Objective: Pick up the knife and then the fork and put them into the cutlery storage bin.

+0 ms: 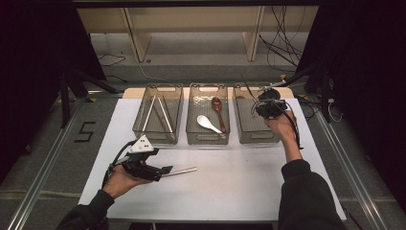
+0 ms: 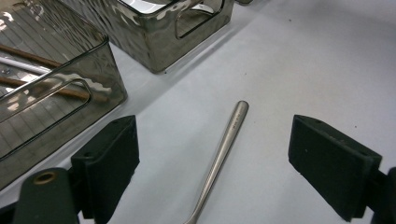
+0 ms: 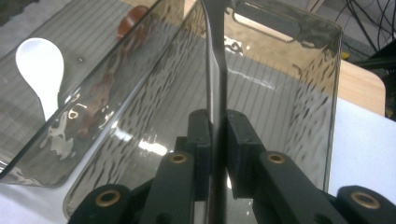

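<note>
Two tongs (image 1: 165, 170), three bins (image 1: 158, 115).

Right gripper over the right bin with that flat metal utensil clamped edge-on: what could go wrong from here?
1. The right gripper pinches the metal utensil on its thin edge; it may twist or slip before release.
2. It hangs close to the right bin wall; it could strike the rim or drop outside.
3. The left gripper stands open around the metal handle lying flat on the table; closing may skid it away rather than lift it.
</note>
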Action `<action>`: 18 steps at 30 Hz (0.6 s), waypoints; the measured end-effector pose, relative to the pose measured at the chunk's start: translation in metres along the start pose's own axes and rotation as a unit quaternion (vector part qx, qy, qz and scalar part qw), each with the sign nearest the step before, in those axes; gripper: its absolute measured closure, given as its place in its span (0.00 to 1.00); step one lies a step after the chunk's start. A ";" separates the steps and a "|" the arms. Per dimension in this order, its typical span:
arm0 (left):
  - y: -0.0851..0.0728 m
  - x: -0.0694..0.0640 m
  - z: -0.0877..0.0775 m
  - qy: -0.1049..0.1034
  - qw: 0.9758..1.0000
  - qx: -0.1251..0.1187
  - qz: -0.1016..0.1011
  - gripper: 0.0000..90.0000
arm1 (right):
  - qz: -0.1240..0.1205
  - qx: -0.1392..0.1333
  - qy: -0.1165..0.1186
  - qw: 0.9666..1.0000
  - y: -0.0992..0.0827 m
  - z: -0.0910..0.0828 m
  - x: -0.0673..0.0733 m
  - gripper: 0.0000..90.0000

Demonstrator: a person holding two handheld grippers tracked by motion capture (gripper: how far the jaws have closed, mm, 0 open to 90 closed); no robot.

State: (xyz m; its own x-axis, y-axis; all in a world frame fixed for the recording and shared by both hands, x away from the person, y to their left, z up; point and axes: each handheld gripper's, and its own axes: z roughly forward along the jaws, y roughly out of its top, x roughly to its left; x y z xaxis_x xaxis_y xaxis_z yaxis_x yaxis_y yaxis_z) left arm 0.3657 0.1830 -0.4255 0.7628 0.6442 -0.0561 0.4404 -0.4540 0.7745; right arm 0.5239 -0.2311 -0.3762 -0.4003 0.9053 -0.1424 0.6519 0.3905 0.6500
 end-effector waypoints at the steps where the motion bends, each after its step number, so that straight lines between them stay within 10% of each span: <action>1: 0.000 0.000 0.000 0.000 1.000 0.001 0.001 0.17 | 0.002 0.002 -0.001 1.000 0.000 0.001 0.000 0.91; 13: -0.001 0.000 0.002 -0.002 1.000 0.007 -0.001 0.17 | 0.015 0.022 -0.016 1.000 0.001 0.014 0.000 0.89; 18: -0.001 0.001 0.001 -0.001 1.000 0.006 -0.004 0.17 | 0.023 0.011 -0.001 1.000 0.006 0.009 0.001 0.66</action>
State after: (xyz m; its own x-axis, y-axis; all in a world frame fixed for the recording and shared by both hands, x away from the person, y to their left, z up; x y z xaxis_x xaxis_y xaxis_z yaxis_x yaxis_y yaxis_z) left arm 0.3669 0.1834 -0.4270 0.7606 0.6462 -0.0633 0.4513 -0.4561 0.7670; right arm 0.5332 -0.2261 -0.3797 -0.3678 0.9229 -0.1142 0.6833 0.3515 0.6400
